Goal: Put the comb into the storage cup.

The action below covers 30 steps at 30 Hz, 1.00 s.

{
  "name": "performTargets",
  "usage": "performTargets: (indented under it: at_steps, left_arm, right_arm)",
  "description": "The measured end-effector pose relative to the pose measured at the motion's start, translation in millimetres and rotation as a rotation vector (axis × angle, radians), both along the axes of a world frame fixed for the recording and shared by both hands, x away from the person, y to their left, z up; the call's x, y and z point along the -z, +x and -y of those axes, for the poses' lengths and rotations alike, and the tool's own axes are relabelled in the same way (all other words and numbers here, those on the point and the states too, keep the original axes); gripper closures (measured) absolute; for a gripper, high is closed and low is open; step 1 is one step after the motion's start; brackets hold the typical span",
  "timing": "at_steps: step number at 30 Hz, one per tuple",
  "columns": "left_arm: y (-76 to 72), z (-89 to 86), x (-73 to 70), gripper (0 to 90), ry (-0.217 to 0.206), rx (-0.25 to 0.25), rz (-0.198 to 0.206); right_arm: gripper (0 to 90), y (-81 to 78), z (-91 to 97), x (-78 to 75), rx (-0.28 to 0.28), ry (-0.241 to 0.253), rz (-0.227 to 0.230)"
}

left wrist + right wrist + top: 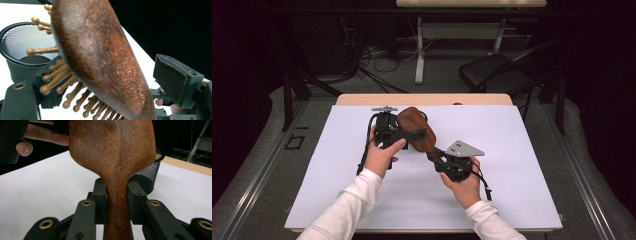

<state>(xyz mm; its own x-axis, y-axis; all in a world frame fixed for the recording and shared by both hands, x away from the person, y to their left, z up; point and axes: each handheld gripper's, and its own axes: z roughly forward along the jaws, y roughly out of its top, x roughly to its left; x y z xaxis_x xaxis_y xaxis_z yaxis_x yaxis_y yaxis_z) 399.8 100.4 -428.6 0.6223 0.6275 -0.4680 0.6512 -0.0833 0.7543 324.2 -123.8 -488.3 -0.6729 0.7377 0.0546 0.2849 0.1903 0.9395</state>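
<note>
Your right gripper (117, 195) clamps the brush (416, 131) handle, left fingers (178, 81) wide around its head—close squarely before lowering into the mesh cup (21, 50) near the worktop's far edge.

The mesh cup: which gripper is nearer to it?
Left. The left gripper is around the brush head just beside the mesh cup; the right gripper clamps the handle, farther back.

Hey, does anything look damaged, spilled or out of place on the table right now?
Nothing stands out. The brown wooden hairbrush looks intact, its handle clamped in the right gripper, its head between the left gripper's jaws. The black mesh cup stands upright on the white table cover; nothing spilled.
</note>
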Motion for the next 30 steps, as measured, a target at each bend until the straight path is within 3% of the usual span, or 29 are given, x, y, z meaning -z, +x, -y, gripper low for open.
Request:
performTargets:
  at_steps: [30]
  left_arm:
    - [1.5, 0.5, -0.7, 19.2, -0.012, 0.003, -0.007]
  right_arm:
    - [71.9, -0.3, -0.2, 2.0, 0.005, 0.002, 0.004]
